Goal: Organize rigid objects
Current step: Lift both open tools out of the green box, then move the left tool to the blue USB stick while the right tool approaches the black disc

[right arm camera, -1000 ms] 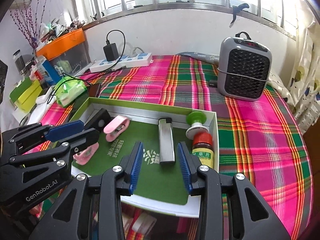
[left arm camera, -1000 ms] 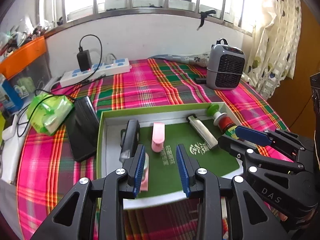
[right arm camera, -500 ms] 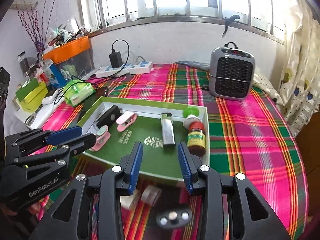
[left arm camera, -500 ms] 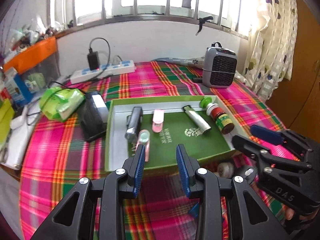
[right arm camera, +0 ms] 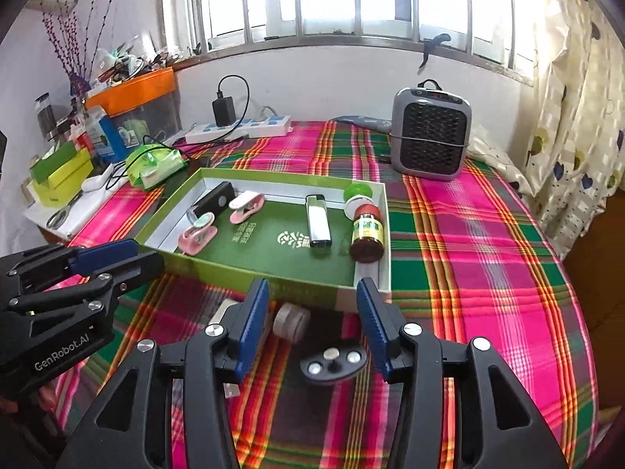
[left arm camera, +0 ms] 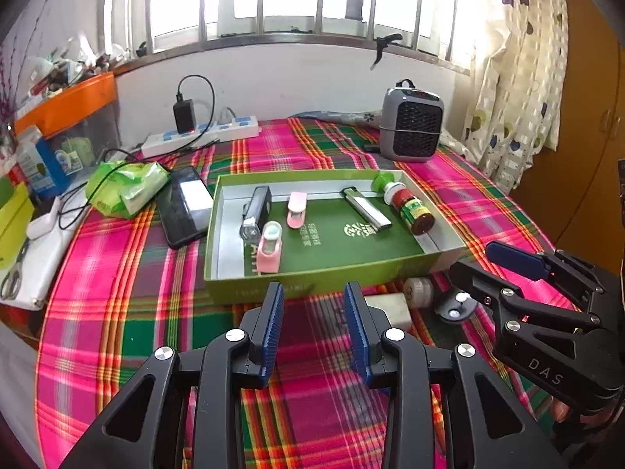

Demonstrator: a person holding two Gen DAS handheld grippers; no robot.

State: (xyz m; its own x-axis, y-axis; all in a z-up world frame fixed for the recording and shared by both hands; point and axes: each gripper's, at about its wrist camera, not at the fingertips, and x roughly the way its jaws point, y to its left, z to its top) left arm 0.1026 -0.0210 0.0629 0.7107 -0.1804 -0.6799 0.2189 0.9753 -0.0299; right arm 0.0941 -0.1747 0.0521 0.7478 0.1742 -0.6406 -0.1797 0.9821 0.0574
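A green box (left arm camera: 320, 283) (right arm camera: 183, 199) on the plaid cloth holds a black flashlight (left arm camera: 258, 211), two pink clips (left arm camera: 269, 248) (left arm camera: 296, 209), a silver lighter (left arm camera: 367, 211) (right arm camera: 318, 222), a green-capped bottle and a brown jar (left arm camera: 418, 215) (right arm camera: 367, 234). In front of the box lie a small tape roll (right arm camera: 291, 322) (left arm camera: 418, 291), a whitish block (left arm camera: 390, 308) and a black disc with three studs (right arm camera: 332, 361) (left arm camera: 455, 305). My left gripper (left arm camera: 314, 328) is open and empty, short of the box. My right gripper (right arm camera: 312, 322) is open and empty, above the roll and disc.
A grey heater (left arm camera: 412, 125) stands at the back right. A phone (left arm camera: 183, 205), a green packet (left arm camera: 125, 189) and a power strip (left arm camera: 203, 136) lie left of the box. Clutter and an orange bin (right arm camera: 133, 90) fill the far left. A curtain (right arm camera: 578, 97) hangs at the right.
Both grippers have pulled back from over the box toward me. The tape roll, block and black disc in front of the box have come into view. Both stay open and empty.
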